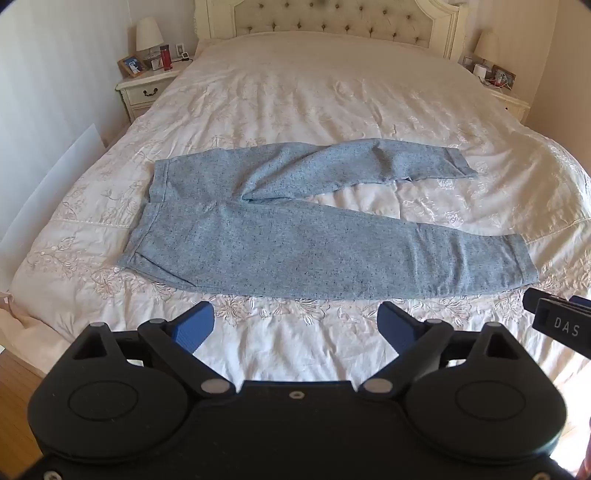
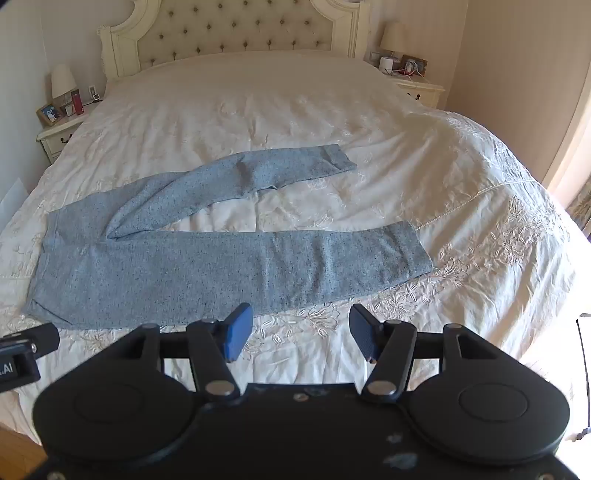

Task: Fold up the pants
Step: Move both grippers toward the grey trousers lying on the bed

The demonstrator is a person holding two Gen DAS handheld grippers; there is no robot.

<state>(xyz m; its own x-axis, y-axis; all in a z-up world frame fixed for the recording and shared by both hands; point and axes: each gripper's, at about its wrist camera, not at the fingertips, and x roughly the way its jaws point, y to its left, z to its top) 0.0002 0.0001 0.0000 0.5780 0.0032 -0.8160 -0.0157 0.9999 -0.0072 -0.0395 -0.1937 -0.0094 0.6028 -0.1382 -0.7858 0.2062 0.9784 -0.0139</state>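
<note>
Two nightstands [image 1: 146, 90] [image 2: 421, 90], lamps [image 1: 149, 35], pants [image 1: 295, 229] unobstructed

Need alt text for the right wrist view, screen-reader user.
Blue-grey pants lie spread flat across a cream embroidered bedspread, waistband at left, legs splayed apart toward the right. The right gripper hovers short of the near leg, jaws open and empty.

Both wrist views face the headboard [image 1: 332, 22] (sharing the bed [image 2: 258, 110]).
</note>
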